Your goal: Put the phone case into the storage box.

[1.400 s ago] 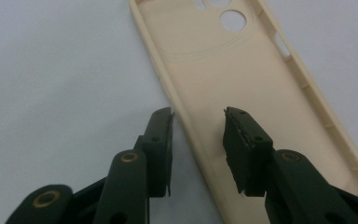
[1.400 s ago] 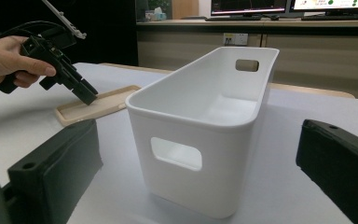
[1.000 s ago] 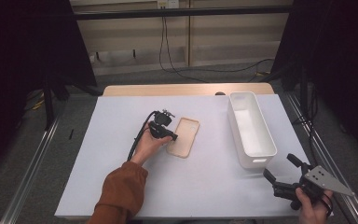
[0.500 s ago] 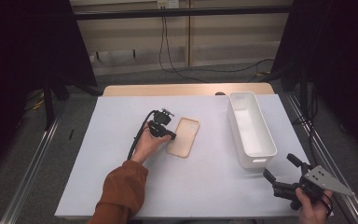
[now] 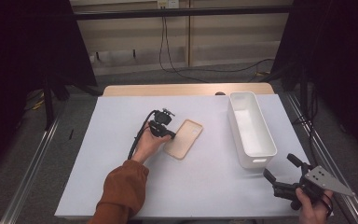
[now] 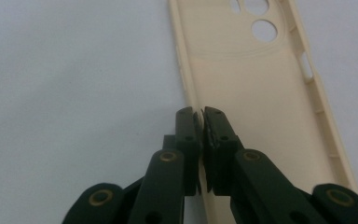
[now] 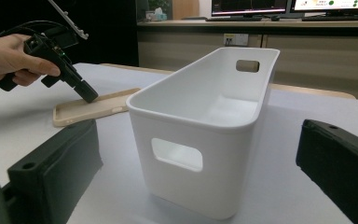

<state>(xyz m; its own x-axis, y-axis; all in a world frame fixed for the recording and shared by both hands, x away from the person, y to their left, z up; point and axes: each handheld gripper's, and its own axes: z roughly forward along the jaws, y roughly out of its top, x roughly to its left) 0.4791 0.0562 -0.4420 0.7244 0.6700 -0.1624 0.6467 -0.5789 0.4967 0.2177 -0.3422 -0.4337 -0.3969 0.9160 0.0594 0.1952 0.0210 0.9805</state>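
Note:
A beige phone case (image 5: 186, 137) lies open side up on the white table cover, left of the bin. My left gripper (image 5: 171, 136) reaches it from the left. Its jaws have just been closing and now pinch the case's near side rim (image 6: 192, 100), with the left gripper (image 6: 200, 112) shut on that thin wall. The right gripper view shows the same grip from afar, the left gripper (image 7: 91, 98) tilted down onto the case (image 7: 91, 108). My right gripper (image 5: 279, 166) rests at the table's near right corner, open and holding nothing, and points at the bin's end.
A long white bin (image 5: 235, 126) with cut-out handles stands at the right of the table; its inside looks bare. Seen from the right gripper (image 7: 196, 140), the bin's end wall (image 7: 205, 186) is close. White cover (image 5: 121, 186) spreads left and toward the front.

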